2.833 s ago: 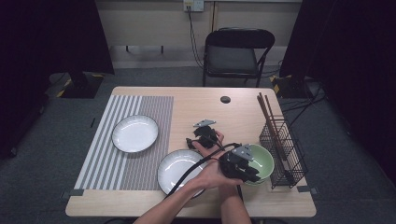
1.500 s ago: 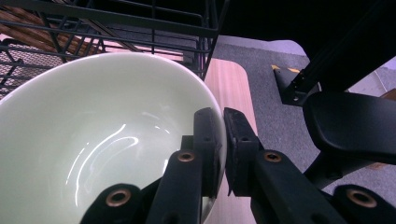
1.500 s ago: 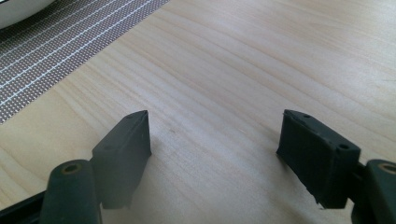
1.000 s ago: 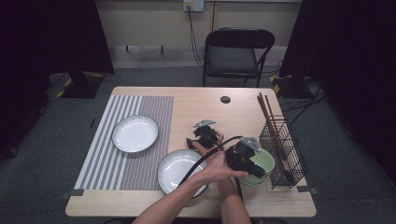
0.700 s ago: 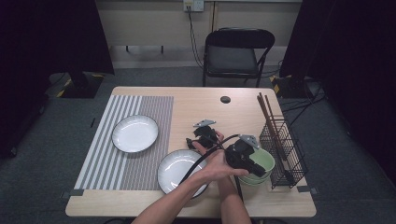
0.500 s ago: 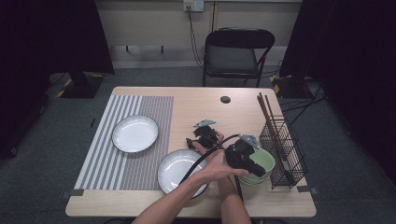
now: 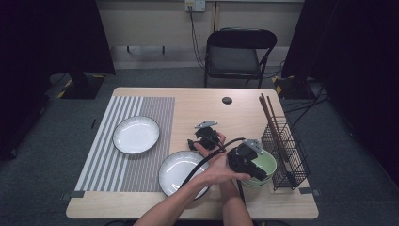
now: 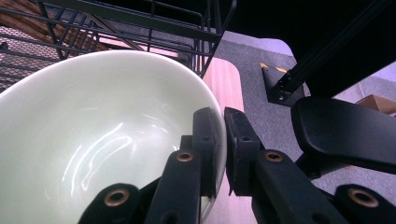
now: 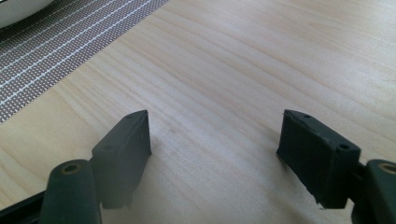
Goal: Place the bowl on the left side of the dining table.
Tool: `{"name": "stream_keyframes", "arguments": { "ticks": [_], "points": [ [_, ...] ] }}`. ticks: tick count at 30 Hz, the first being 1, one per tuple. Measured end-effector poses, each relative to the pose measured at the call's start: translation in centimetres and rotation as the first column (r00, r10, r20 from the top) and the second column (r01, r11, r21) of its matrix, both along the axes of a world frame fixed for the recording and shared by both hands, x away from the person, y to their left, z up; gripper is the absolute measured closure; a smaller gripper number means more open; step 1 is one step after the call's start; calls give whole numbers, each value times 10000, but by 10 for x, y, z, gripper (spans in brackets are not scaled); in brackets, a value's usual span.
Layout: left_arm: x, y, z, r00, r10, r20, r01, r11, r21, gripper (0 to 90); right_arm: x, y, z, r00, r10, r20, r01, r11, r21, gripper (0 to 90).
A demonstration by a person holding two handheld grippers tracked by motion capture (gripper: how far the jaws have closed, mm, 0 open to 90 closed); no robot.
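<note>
Pale green bowl (image 7: 261,165) sits on the table just beside the black wire rack (image 7: 287,150). Left gripper (image 8: 223,140) clamps the bowl's rim, 1 jaw inside, 1 outside. Right gripper (image 9: 215,154), farther from the rack, rests low over bare wood, jaws wide, holding nothing.

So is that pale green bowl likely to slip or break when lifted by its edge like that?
The green bowl looks glazed and glossy, so probably slippery. The left gripper pinches just its thin rim, so it may tilt. It seems ceramic: stiff, likely fragile.
</note>
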State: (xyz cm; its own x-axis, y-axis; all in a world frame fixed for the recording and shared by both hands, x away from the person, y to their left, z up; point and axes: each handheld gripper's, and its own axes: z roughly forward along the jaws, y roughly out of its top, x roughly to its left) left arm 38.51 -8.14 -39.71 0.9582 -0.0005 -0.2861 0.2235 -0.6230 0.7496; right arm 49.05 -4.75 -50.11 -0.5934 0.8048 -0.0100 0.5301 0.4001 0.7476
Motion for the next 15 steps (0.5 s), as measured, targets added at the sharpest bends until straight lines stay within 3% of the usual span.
{"name": "stream_keyframes", "arguments": {
  "ticks": [5,13,15],
  "points": [
    [-1,1,-1,10000,8,7,-8,10000,95,820,0,0,0,10000,0,0,0,10000,0,244],
    [-4,3,3,9972,15,745,-68,9974,715,749,0,0,0,10000,0,-5,0,10000,4,244],
    [-7,1,4,9938,-52,1113,-64,9946,1032,748,0,0,0,10000,-13,0,13,10000,5,244]
  ]
}}
